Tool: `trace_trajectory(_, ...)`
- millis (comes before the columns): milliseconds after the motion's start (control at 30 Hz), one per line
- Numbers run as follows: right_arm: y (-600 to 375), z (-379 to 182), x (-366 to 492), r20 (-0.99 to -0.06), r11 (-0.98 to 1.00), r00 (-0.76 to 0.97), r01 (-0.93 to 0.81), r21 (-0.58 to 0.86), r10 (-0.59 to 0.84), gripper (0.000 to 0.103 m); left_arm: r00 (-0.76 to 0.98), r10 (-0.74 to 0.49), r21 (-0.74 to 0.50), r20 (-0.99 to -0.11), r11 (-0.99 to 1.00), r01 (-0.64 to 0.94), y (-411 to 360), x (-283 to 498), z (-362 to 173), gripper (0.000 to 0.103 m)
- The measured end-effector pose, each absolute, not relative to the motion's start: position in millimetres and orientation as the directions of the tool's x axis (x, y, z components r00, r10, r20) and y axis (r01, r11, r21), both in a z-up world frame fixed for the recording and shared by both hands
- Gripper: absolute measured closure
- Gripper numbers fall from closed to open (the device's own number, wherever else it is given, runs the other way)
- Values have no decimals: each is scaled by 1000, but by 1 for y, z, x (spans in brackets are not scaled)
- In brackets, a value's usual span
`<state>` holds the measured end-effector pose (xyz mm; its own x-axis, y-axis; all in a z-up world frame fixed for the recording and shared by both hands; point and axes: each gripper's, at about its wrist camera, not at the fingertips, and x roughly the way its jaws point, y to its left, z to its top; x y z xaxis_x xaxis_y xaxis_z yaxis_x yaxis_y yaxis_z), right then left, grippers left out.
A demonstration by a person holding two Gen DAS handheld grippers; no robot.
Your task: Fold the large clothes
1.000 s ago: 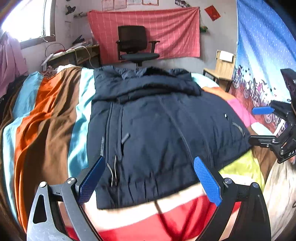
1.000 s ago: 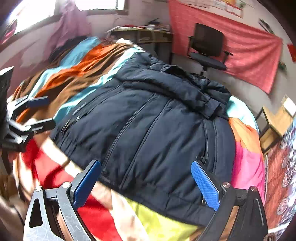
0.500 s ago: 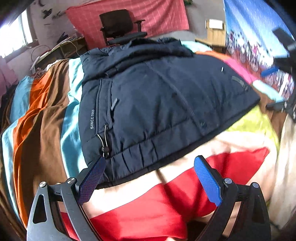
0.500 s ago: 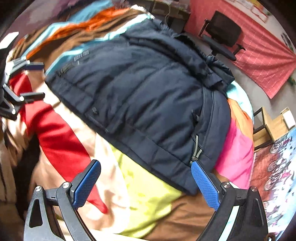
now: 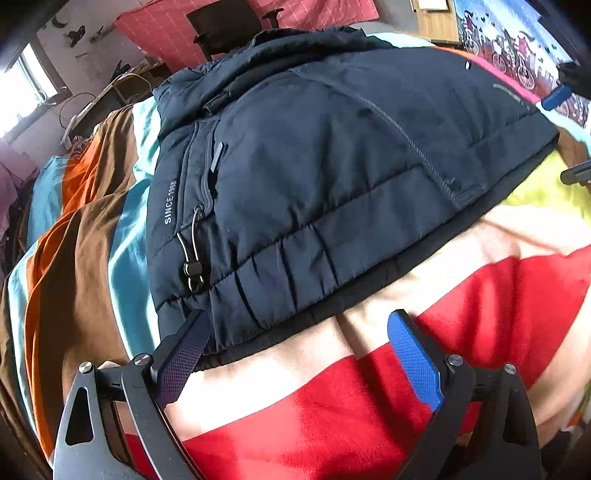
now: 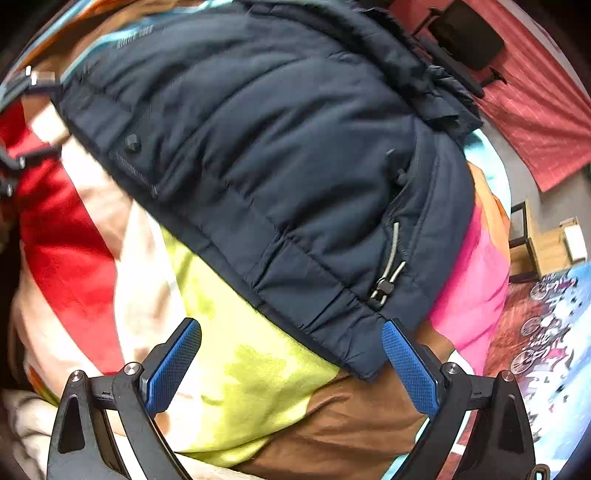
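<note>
One navy padded jacket (image 5: 332,177) lies spread flat on one bed, on a multicolour striped blanket (image 5: 461,332). Its hem faces both tongs. Two tongs in play, both released, jaws wide apart, nothing gripped.

Left tongs (image 5: 295,354): low over the hem's left corner. Left finger (image 5: 183,356) touches or overlaps the hem edge there; right finger (image 5: 413,360) sits over the red and cream stripes, clear of the jacket. One drawcord with toggle (image 5: 192,269) just ahead of the left finger. "SINCE 1998" print beside it.

Right tongs (image 6: 291,360): at the hem's opposite corner. Right finger (image 6: 406,363) just beside the corner (image 6: 362,365); left finger (image 6: 173,363) over the yellow-green stripe. A second drawcord toggle (image 6: 382,286) just ahead of the right finger.

One black office chair (image 5: 225,22) far ahead, past the collar, against a pink wall cloth (image 5: 317,14).
</note>
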<state>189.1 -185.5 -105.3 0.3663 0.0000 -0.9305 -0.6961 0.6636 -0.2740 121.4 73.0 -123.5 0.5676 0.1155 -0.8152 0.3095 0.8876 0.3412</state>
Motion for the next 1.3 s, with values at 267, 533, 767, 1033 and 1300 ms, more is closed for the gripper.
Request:
trace_trajectory(267, -165, -140, 185, -867, 486, 474, -728, -484, -154, 4, 629, 228, 469, -743, 848, 246, 75, 123, -136, 9)
trace_trajectory(533, -151, -164, 181, -786, 338, 593, -713, -614, -177, 2, 651, 298, 553, -698, 802, 225, 72, 130, -147, 9)
trace_trajectory(767, -145, -168, 176, -670, 268, 726, -622, -736, -155, 1, 657, 319, 563, -683, 804, 194, 70, 131, -150, 9)
trace_trajectory(1033, -138, -171, 167, -498, 195, 859, -472, -860, -120, 3, 726, 371, 647, -579, 751, 132, 57, 124, -146, 9)
trace_trajectory(1300, -147, -127, 180, -558, 432, 829, -490, -757, -37, 58, 787, 323, 651, -526, 748, 128, 47, 118, -136, 24)
